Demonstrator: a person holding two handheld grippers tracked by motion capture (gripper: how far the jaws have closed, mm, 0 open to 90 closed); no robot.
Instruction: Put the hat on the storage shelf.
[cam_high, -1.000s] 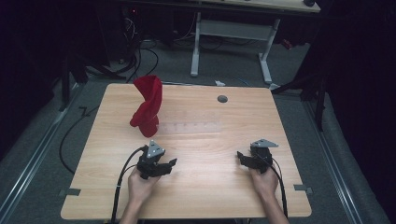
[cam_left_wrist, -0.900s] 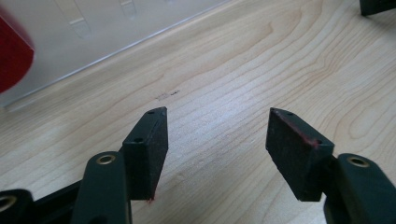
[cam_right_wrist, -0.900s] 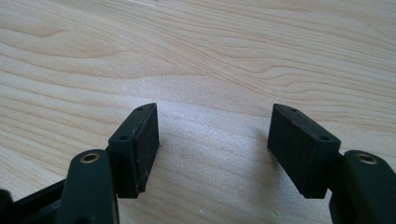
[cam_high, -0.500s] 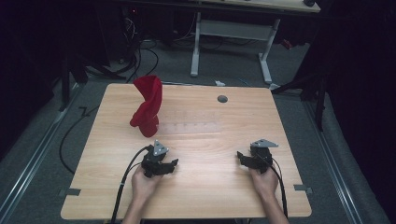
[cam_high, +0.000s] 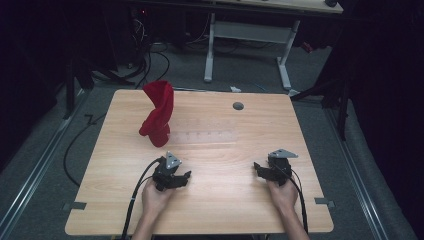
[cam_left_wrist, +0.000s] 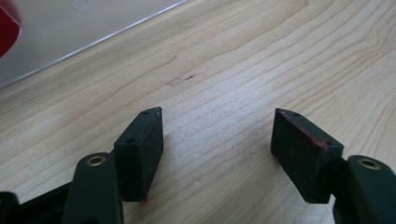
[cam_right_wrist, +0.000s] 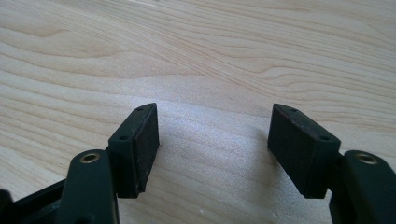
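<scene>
Red cloth (cam_high: 158, 116) standing unmoved | left gripper (cam_high: 176, 176) edging rightward below it, jaws spread | right gripper (cam_high: 267, 170) resting, spread

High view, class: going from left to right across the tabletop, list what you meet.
Red cloth → left gripper → grey grommet → right gripper.

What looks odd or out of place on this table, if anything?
The red cloth stands upright in a twisted column at the back left instead of lying flat. A clear flat sheet lies beside it. Both grippers, left and right, rest open on bare wood.
</scene>
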